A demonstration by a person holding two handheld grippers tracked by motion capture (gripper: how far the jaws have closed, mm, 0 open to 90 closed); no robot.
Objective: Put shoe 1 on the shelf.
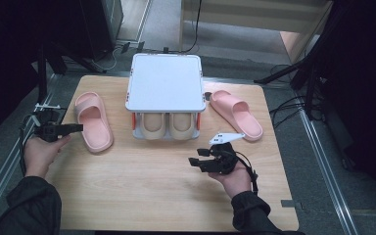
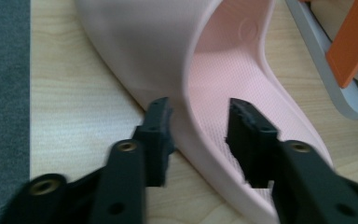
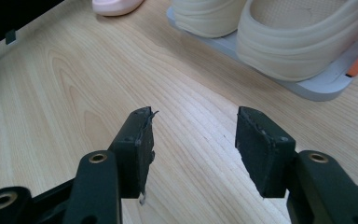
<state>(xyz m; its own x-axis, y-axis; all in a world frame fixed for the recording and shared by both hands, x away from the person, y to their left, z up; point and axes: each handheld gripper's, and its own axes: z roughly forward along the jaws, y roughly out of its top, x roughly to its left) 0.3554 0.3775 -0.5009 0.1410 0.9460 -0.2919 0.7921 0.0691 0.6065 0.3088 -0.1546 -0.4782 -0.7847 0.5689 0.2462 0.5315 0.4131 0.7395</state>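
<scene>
Straddling the side rim of the left pink slipper, the left gripper has its jaws parted; the pads seem clear of the rim, though the close view makes that hard to judge. That slipper lies flat on the table just left of the shoe rack, apparently set down there. Two beige slippers fill the rack's lower shelf. The right gripper hovers wide open over bare wood, empty. A second pink slipper lies right of the rack.
</scene>
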